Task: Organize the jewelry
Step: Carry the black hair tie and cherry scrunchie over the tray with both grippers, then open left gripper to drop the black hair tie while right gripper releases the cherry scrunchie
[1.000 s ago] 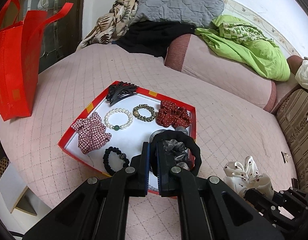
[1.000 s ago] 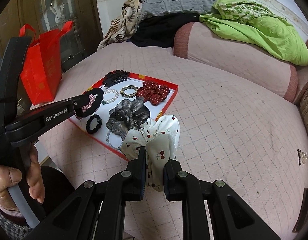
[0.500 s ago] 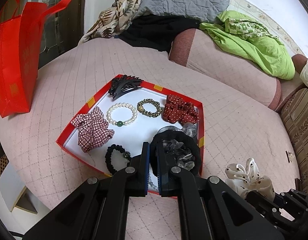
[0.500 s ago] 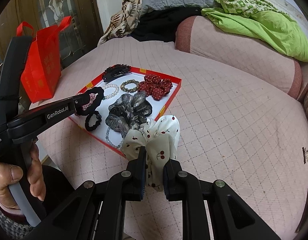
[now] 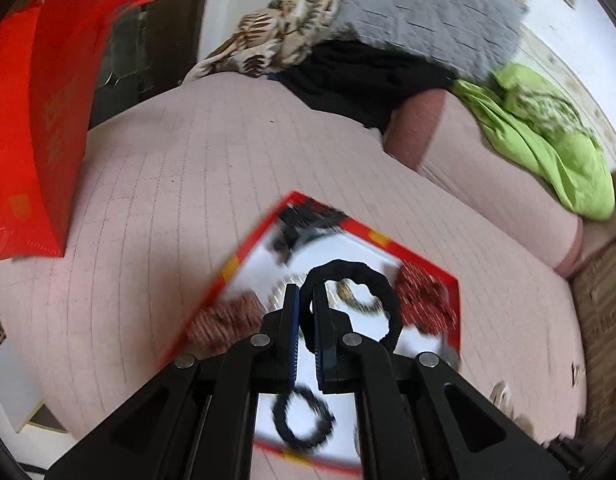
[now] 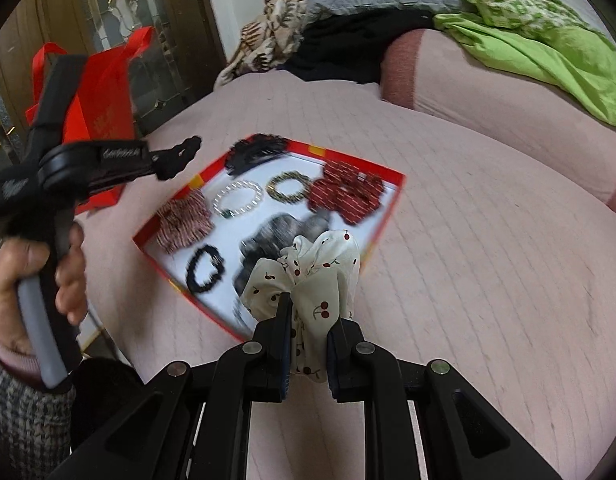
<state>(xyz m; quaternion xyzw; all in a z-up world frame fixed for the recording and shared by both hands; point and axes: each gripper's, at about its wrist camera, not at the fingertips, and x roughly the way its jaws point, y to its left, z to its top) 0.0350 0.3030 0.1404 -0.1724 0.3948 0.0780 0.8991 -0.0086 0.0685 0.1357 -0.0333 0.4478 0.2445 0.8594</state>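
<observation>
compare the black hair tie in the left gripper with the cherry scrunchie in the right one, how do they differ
The black hair tie is a thin, plain dark ring that holds an open loop; the cherry scrunchie is bulky white fabric with red cherries, bunched with no hole showing. The left gripper nips only the tie's edge, while the right gripper clamps a thick fold. Both are held above the red tray.

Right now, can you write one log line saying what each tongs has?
left tongs: shut on black hair tie | right tongs: shut on cherry-print scrunchie | red tray: six pieces inside
</observation>
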